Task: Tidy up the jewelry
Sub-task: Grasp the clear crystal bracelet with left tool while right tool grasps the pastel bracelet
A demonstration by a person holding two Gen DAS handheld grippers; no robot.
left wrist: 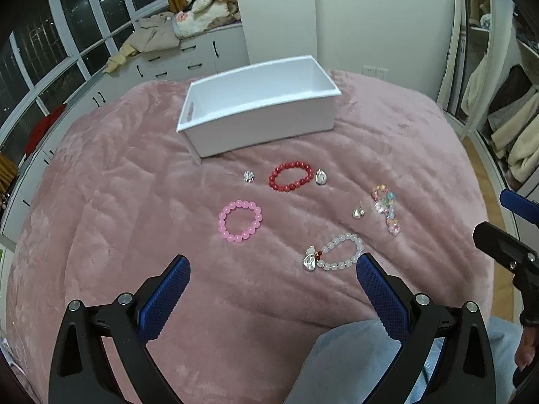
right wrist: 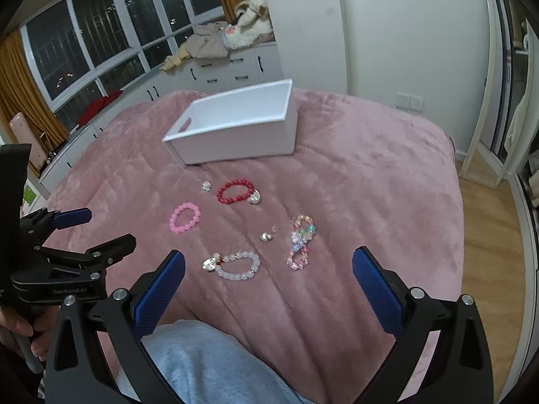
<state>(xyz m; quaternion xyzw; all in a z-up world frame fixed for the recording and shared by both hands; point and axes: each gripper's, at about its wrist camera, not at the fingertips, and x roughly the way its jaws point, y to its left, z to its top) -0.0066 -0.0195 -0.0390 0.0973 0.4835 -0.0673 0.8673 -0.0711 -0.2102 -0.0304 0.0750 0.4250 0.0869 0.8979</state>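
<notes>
Your left gripper (left wrist: pixel 273 266) and right gripper (right wrist: pixel 269 262) are both spread wide, holding nothing.
Four bracelets (left wrist: pixel 240 221) and one white box (left wrist: pixel 259 107) lie on the blanket (left wrist: pixel 118 202).

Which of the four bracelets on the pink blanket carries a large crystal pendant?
The white translucent bead bracelet, nearest both grippers. A teardrop crystal pendant hangs from its left end; the red, pink and multicoloured bracelets are beads only.

We see plush, matt pink blanket (left wrist: pixel 134 175); smooth matt white box (left wrist: pixel 266 128); glossy beads on red bracelet (left wrist: pixel 291 179) & pink bracelet (left wrist: pixel 240 220).
</notes>
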